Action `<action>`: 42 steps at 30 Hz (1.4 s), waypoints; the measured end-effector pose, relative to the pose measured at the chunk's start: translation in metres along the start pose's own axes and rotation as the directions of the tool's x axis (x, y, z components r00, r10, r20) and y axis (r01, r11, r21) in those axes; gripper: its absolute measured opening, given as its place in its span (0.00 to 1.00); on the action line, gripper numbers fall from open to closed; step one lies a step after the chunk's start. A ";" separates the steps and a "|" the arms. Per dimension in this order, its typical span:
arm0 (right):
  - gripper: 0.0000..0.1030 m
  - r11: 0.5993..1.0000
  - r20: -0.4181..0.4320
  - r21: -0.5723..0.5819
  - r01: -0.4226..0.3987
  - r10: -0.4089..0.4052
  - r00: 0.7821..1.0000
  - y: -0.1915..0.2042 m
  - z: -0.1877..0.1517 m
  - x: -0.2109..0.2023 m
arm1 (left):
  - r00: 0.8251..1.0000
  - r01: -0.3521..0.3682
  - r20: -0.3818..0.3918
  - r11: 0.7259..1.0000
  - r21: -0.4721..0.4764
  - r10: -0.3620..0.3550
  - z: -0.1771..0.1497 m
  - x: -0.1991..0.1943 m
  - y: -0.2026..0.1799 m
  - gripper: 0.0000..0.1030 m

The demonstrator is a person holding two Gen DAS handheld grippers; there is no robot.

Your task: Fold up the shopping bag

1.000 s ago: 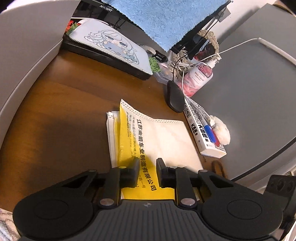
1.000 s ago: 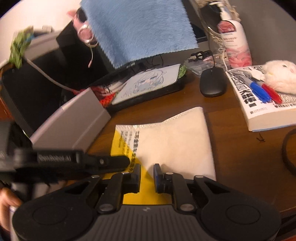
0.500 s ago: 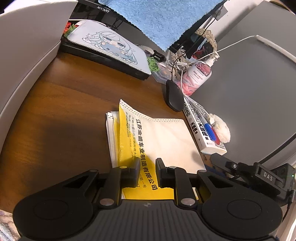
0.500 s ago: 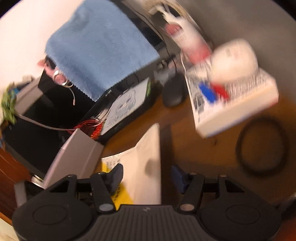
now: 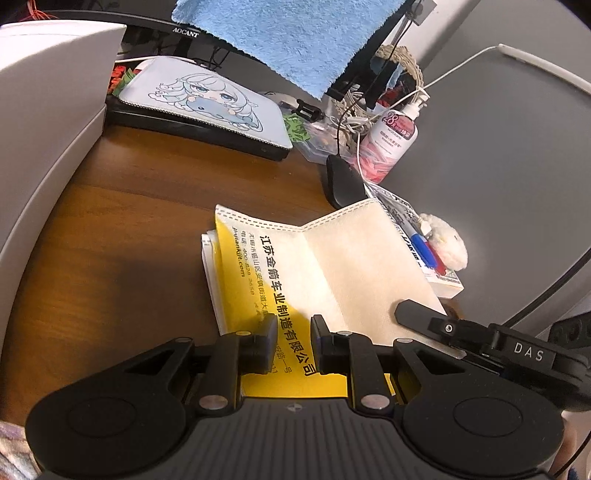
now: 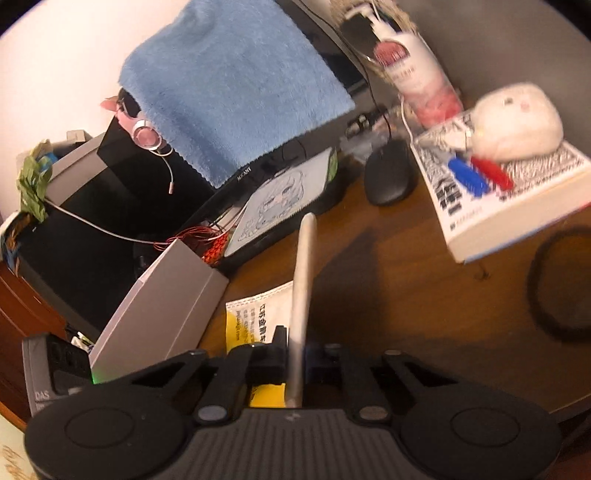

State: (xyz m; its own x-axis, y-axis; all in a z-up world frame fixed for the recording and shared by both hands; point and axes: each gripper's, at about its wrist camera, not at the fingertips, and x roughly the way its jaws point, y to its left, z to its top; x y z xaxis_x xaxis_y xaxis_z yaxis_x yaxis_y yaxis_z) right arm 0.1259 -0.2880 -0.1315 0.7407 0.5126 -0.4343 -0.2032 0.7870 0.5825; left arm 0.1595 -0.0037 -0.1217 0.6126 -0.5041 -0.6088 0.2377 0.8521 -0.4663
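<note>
One white-and-yellow non-woven shopping bag [image 5: 295,280] printed with black characters lies on the brown wooden desk [image 5: 122,229], and its cream right-hand flap [image 5: 369,266] is tipped up off the surface, creased along the middle. Two grippers are at work here. The left gripper [image 5: 293,338] sits low over the near yellow edge of the bag, fingers slightly apart with a narrow gap between them; whether they actually press the fabric is hard to tell from this angle. The right gripper [image 6: 295,363] comes in from the side (you can see its black body at the right edge of the left wrist view), and its fingers are pinched tight on the flap, which shows edge-on as a thin pale strip [image 6: 303,295] rising between them.

Count the rest: one black computer mouse [image 5: 343,181], one thick paperback book [image 6: 513,199] carrying two marker pens, one blue [image 6: 467,175] and one red [image 6: 493,173], plus one fluffy white plush toy [image 6: 517,122]. One pink-and-white pump bottle [image 5: 388,144] stands behind the mouse. One fuzzy blue towel [image 5: 291,33] drapes over one black monitor [image 5: 177,31]. One pale mouse pad with a cartoon girl [image 5: 207,103] lies below it, and one grey box [image 6: 159,302] stands just beside the bag. The right wrist view is motion-blurred.
</note>
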 end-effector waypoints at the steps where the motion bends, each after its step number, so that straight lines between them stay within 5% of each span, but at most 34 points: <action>1: 0.07 1.000 0.011 -0.014 0.014 -0.014 1.000 0.001 0.001 -0.003 | 1.000 -0.005 0.012 1.000 0.017 0.005 0.000 -0.003 -0.005 0.19; 17: 0.06 0.965 0.070 -0.204 0.163 -0.151 0.986 0.020 0.005 -0.024 | 1.000 0.003 0.018 0.999 0.052 -0.004 -0.009 -0.001 -0.022 0.20; 25: 0.11 0.946 0.092 -0.263 0.191 -0.173 0.981 0.025 -0.001 -0.018 | 1.000 -0.013 -0.019 0.999 0.050 0.014 -0.012 0.016 -0.018 0.10; 34: 0.21 0.995 0.142 -0.095 0.006 0.007 0.990 0.001 0.004 -0.048 | 1.000 -0.002 -0.009 0.999 0.043 0.003 -0.014 0.015 -0.016 0.10; 42: 0.21 0.974 0.091 0.028 -0.225 0.222 0.971 -0.011 0.002 -0.039 | 1.000 0.020 -0.015 1.000 0.014 -0.020 -0.013 0.016 -0.011 0.10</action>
State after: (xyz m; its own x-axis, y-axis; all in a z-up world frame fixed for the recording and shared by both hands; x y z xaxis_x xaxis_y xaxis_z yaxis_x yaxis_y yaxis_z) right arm 0.1007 -0.3172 -0.1194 0.7325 0.6408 -0.2298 -0.3468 0.6418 0.6840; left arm 0.1569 -0.0228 -0.1342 0.5961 -0.5231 -0.6092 0.2606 0.8437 -0.4694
